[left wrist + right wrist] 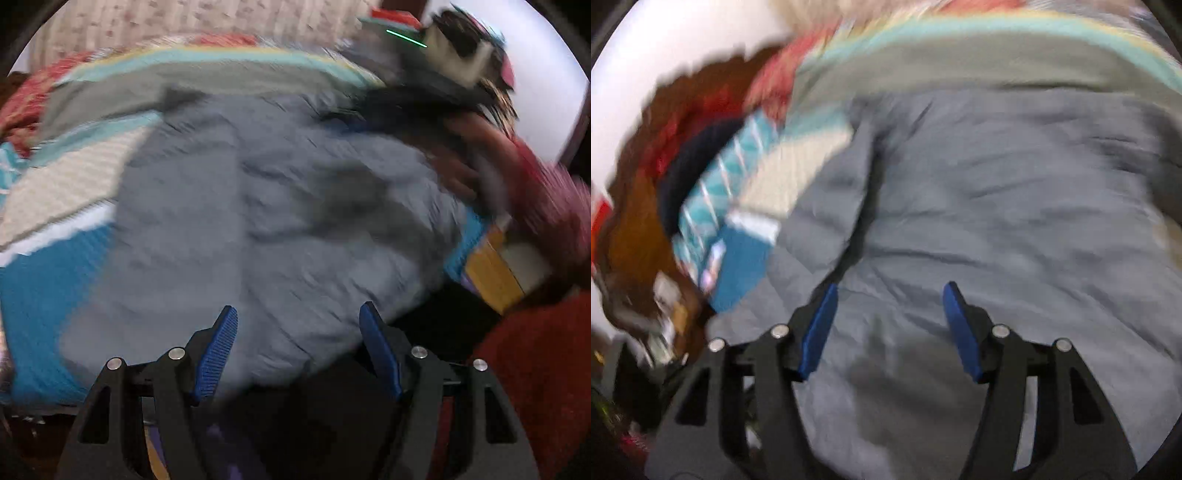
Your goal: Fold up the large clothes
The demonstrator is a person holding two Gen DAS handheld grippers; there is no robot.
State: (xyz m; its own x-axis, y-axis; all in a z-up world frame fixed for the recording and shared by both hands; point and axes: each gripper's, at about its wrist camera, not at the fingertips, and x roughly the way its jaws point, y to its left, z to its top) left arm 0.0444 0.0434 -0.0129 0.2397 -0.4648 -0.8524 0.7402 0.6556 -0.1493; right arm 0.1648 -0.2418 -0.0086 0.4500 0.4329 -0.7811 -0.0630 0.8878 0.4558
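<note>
Right wrist: grey garment (979, 192) beneath claw (890, 295)

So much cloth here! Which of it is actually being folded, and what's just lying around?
Part of the job:
- grey quilted jacket
- left gripper, open, nothing between its pads
- right gripper, open above the jacket

Just lying about:
- striped bedcover under the jacket
- red cloth at the bed's edge
- dark garment beside the cover

black claws (298, 314) (889, 291) — blue ribbed pads, silver screws
</note>
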